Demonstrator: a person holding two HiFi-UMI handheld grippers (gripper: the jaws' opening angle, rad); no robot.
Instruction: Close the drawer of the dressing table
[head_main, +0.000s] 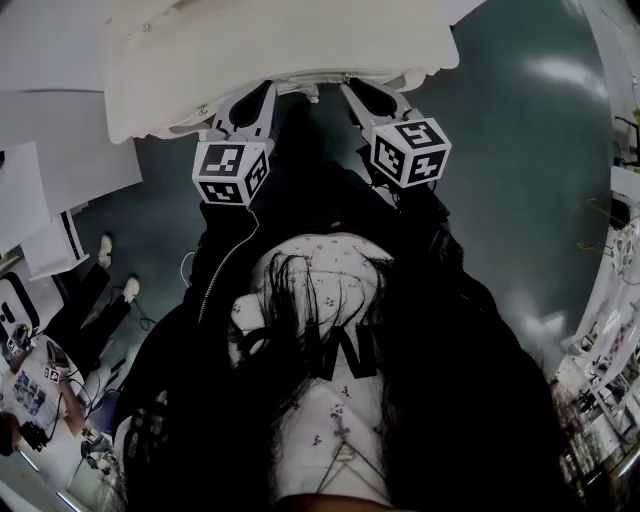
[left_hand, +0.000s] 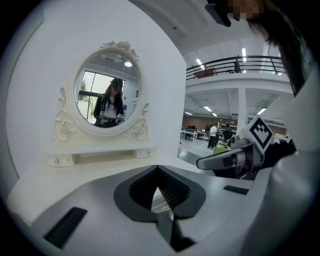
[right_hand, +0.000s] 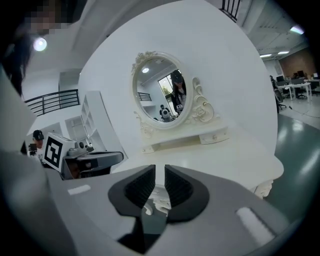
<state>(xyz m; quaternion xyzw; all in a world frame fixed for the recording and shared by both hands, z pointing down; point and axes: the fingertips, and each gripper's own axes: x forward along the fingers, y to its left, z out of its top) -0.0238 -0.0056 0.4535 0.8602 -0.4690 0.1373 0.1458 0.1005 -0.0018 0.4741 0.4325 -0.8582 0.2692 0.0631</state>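
The white dressing table fills the top of the head view; its oval mirror stands on a low shelf at the back. Both grippers reach forward to the table's front edge, side by side. My left gripper is shut, its tips touching with nothing between them, just above the tabletop. My right gripper stands a narrow slit apart and is empty; below it shows carved white ornament on the table's front. I cannot make out the drawer front itself.
Dark green floor lies right of the table. White boards lean at the left, near another person's shoes. Shelving runs along the right edge. A white curved wall backs the mirror.
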